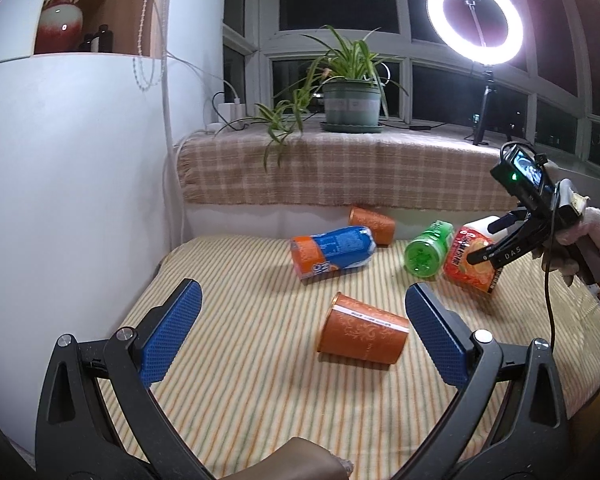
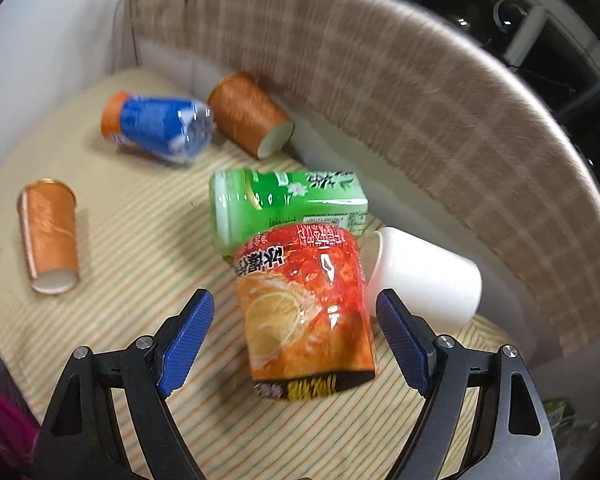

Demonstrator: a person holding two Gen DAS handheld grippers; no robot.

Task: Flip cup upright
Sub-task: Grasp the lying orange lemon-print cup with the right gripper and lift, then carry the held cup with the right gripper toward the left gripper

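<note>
My left gripper point(image 1: 302, 326) has its jaws wide, and the orange cup point(image 1: 363, 334) lies on its side between them near the mat's point(image 1: 240, 392) front edge, long axis crosswise. My right gripper point(image 2: 294, 340), also wide open, hovers over the orange-red cup point(image 2: 304, 308).

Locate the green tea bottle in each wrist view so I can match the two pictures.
Left wrist view: green tea bottle lies right of centre, base toward the camera, just left of the red-orange drink cup.
Right wrist view: it lies at centre, directly behind that same cup.
Shared landmark: the blue-and-orange cup, lying to its left in both.
</note>
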